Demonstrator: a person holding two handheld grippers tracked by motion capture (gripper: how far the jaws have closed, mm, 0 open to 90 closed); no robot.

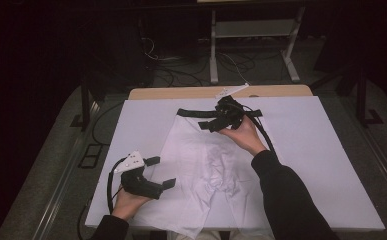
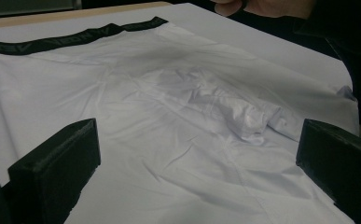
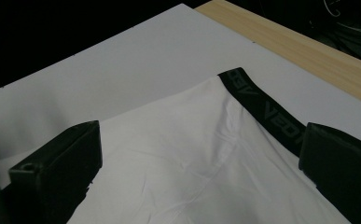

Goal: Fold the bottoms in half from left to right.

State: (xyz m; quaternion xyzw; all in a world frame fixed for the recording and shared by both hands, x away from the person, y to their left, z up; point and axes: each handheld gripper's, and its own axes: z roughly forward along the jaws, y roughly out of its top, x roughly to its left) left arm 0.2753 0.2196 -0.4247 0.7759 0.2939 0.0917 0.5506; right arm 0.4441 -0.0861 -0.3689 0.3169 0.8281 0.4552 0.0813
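Left tongs (image 1: 160, 172) gape at 7 o'clock beside white shorts (image 1: 206, 165), gripping nothing. Right tongs (image 1: 207, 125) gape over the black waistband (image 1: 196, 113) at 12. Shorts lie mid-counter (image 1: 331, 165), crotch rumpled; judged unfolded, all folding left.

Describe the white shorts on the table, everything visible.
The white shorts are thin, smooth fabric with a black elastic waistband bearing faint grey lettering. They lie flat on the white table cover, waistband at the far end, legs toward the person, with bunched wrinkles around the crotch. The right gripper is at the waistband, jaws open; contact unclear. The left gripper sits open at the left leg's edge, gripping nothing.
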